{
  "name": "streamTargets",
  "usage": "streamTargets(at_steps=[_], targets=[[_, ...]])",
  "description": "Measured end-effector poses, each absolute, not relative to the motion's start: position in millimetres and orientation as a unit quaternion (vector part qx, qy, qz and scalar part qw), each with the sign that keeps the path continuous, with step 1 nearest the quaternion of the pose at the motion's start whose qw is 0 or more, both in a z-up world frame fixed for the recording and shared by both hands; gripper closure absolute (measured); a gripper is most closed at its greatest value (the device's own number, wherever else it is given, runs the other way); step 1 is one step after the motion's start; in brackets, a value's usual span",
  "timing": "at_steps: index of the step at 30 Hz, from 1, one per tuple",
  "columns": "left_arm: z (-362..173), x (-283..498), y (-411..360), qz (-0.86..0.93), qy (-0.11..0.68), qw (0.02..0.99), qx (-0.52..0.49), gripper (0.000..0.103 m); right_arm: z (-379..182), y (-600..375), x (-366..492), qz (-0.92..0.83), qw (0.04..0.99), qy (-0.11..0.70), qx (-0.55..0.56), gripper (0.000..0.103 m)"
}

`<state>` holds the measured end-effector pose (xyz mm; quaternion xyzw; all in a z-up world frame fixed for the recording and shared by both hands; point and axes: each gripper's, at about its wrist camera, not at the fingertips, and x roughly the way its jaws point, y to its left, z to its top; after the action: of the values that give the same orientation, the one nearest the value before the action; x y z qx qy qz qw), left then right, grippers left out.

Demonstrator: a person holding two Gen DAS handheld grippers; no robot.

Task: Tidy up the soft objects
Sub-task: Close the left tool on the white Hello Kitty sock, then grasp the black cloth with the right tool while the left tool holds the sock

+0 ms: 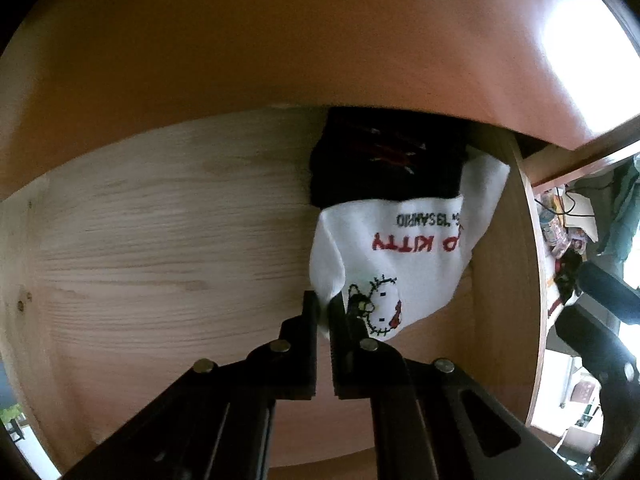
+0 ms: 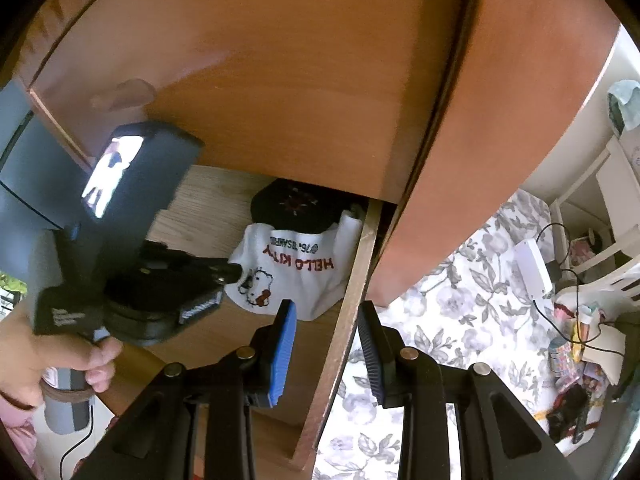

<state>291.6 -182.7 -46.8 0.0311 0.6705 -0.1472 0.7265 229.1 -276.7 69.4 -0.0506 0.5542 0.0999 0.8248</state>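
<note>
The left gripper (image 1: pixel 325 304) has its jaws drawn almost together, pinching a fold at the near edge of the white sock (image 1: pixel 400 256), which lies on the pale wooden drawer floor (image 1: pixel 160 240) just ahead of the fingertips. Beyond the white sock, farther from the jaws, a black sock (image 1: pixel 384 160) lies touching it. The right gripper (image 2: pixel 328 312) stands partly open and grips nothing; the drawer's side wall (image 2: pixel 344 328) runs up between its blue pads (image 2: pixel 285 348).
</note>
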Motion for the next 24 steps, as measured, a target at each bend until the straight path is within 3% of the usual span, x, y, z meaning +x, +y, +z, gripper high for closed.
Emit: streamTargets(at_steps=[24], targets=[[-21.0, 282.9, -115.3, -0.086, 0.633, 0.756, 0.141, 0.099, 36.2, -214.4, 262.5, 0.128, 0.806, 0.564, -0.125, 0.067]])
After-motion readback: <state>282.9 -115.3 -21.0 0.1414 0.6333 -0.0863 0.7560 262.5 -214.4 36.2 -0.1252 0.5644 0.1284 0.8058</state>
